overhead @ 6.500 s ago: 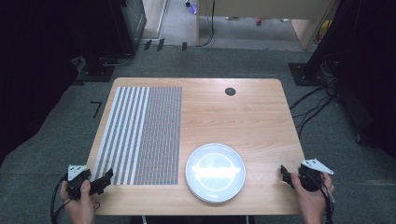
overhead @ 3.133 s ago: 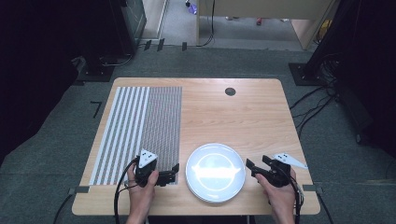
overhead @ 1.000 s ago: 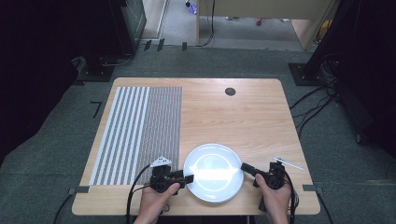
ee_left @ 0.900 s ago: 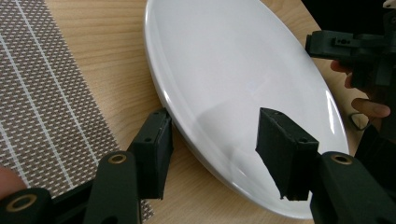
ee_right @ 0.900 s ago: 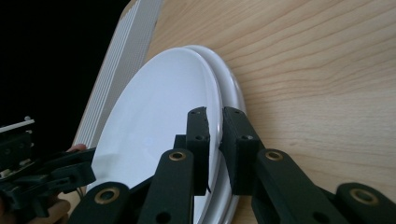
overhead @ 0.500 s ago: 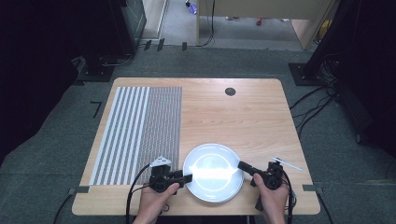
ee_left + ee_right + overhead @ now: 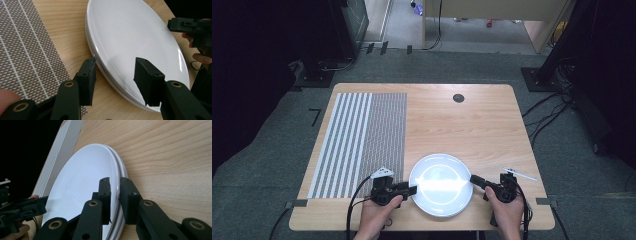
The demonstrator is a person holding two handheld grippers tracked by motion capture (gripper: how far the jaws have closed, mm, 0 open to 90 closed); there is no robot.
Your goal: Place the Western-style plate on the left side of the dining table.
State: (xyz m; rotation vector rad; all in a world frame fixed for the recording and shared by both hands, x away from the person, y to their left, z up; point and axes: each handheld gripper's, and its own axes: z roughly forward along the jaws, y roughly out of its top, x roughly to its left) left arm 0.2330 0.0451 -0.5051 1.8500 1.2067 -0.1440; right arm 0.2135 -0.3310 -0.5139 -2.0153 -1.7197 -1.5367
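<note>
Sat on the table, toward its near edge and a little right of middle: a stack of plates, one on another, rims showing doubled in both gripper views. Lay to their left, just beside, a placemat, stretching from the near edge back almost to the far edge. Set far behind the plates, near the far edge, a round cable hole. Came in at the stack's left rim, the left gripper, one jaw over the plates, one outside beside the mat. Closed in across the right rim, the right gripper. Lay beyond that one, near the table's right edge, a thin pen-like stick.
</note>
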